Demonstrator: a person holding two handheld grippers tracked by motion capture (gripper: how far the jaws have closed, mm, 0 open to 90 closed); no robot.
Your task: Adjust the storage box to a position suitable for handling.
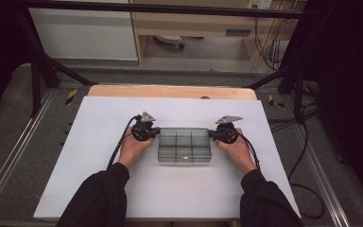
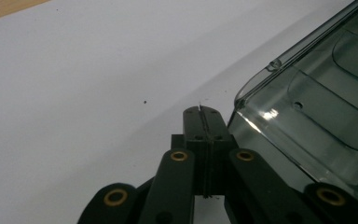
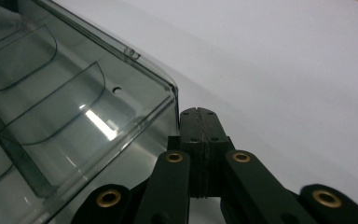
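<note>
Compartment box: centre of white sheet on table. Left gripper at its 9 o'clock end, right gripper at 3 o'clock.

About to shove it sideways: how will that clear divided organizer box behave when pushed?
The organizer box looks like rigid moulded plastic, so probably stiff. Its compartments look empty, so likely light. Low and flat on the smooth white table sheet, it should slide, not tip.

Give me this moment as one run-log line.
scene: clear divided box on white sheet | left gripper: shut, at box's left end | right gripper: shut, at right end | held: nothing
</note>
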